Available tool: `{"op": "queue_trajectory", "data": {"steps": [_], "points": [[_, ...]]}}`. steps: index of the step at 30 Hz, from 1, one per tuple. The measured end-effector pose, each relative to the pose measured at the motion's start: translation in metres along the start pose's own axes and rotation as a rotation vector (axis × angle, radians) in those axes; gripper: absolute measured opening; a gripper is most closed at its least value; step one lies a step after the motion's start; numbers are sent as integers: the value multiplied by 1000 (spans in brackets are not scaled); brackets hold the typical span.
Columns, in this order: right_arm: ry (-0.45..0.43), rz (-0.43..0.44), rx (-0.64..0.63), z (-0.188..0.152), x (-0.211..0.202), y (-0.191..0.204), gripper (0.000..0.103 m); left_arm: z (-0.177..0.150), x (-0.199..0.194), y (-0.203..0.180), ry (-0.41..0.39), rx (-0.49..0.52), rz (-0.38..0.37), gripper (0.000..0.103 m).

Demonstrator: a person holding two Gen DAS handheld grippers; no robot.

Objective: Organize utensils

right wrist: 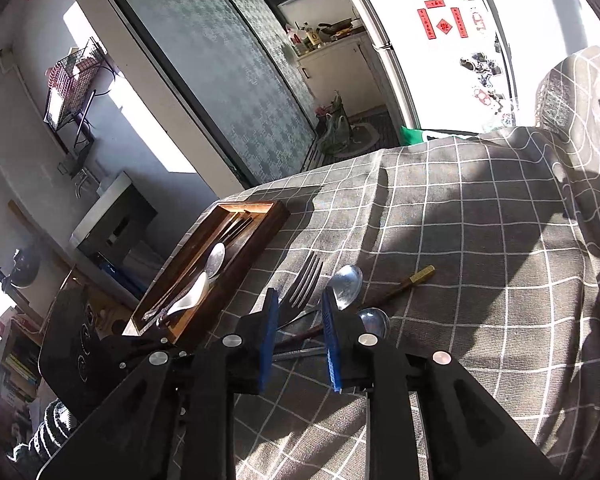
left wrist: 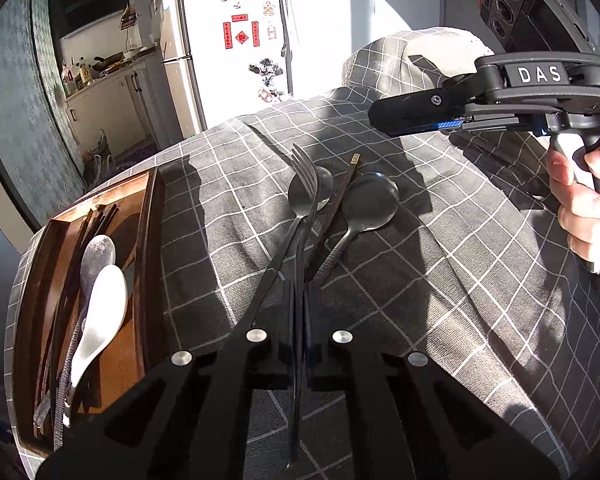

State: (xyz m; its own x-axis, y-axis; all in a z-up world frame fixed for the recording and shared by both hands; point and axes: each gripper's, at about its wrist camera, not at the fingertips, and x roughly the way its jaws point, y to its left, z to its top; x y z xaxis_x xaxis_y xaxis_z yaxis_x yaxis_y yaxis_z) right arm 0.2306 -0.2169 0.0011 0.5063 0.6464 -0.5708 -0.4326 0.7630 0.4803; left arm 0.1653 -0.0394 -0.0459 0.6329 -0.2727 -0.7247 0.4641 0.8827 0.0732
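Note:
A pile of dark utensils lies on the checked cloth: a fork point(left wrist: 305, 168), two metal spoons point(left wrist: 370, 202) and a brown chopstick point(left wrist: 342, 196). My left gripper point(left wrist: 299, 292) is shut on a thin dark handle point(left wrist: 299, 360) that runs up to the pile; I cannot tell for certain whether it belongs to the fork or a spoon. My right gripper point(right wrist: 300, 320) is open, hovering above the pile, with the fork point(right wrist: 305, 280) and the spoons point(right wrist: 346, 285) showing between its blue pads. In the left wrist view it point(left wrist: 380, 118) hangs above the cloth at the right.
A wooden tray point(left wrist: 150, 216) at the table's left edge holds chopsticks, a metal spoon and a white ceramic spoon point(left wrist: 100, 316); it also shows in the right wrist view point(right wrist: 274, 220). The cloth is bunched at the far right point(left wrist: 400, 56). A fridge stands behind.

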Motion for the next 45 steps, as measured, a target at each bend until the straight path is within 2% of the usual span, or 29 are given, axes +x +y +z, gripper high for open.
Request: {"op": "queue_trajectory", "data": {"steps": [6,8,10,13,15,20,21,22,25,31,35,41,45], "points": [[19,23,-3,-2,13,18,26,-3,-14,7,-30,-21,5,5],[39,41,17,-2,21,22,32,-4,-20,10,-43,-34,6,5],[73,53,43,-4,34,25,43,-5,-23,12,-44,-34,8,5],[114,61,84,-7,52,31,47,-9,-27,14,-52,-41,12,5],[159,31,103,-9,67,35,49,-10,-31,14,-65,-45,13,5],[202,-67,125,-9,92,38,49,-11,-36,8,-78,-20,6,5],[202,-93,127,-9,94,37,43,-12,-36,7,-75,-13,9,5],[202,-116,128,-9,96,36,26,-12,-37,6,-77,-7,20,5],[190,-110,145,-10,97,33,16,-15,-38,11,-81,-12,34,6],[132,-111,132,-4,91,49,12,-19,-45,21,-99,-30,42,6],[102,-67,130,8,96,66,11,-21,-56,35,-116,-36,72,6],[92,-26,94,29,128,100,9,-26,-63,72,-112,-58,155,6],[118,4,94,33,159,108,8,-35,-54,95,-73,-67,203,6]]}}
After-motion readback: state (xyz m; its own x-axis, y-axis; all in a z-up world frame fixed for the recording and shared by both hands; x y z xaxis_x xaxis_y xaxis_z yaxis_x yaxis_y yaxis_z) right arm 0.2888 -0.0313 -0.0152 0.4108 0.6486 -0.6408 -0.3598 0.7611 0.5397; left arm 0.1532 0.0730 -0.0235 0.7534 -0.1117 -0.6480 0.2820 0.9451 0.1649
